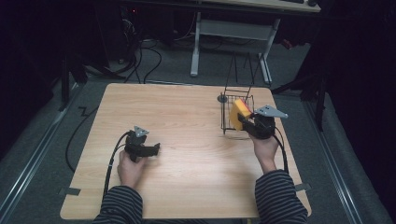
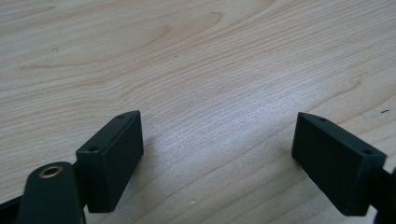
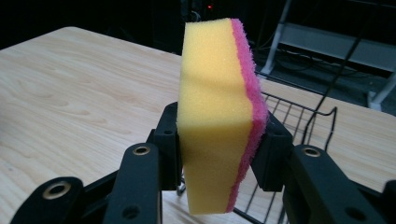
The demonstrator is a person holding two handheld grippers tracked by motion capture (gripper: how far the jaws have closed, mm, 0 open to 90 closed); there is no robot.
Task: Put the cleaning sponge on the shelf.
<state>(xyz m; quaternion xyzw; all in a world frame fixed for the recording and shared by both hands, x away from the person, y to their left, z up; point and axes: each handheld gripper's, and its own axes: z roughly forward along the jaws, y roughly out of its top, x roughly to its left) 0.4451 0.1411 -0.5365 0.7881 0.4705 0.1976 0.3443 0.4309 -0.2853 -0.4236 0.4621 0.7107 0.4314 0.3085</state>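
Pale wooden table [image 1: 187, 116] in a dark room — left gripper [image 2: 219, 154] jaws apart, right gripper [image 3: 219, 149] pinching a sponge [image 3: 219, 112].

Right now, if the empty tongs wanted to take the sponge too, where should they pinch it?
Probably the top half of the sponge, which stands free above the right tongs clamping its lower part. Pinch across the two flat faces, yellow on one side and pink on the other, coming down from above; the wire basket crowds it lower down. The left tongs are open over bare table.
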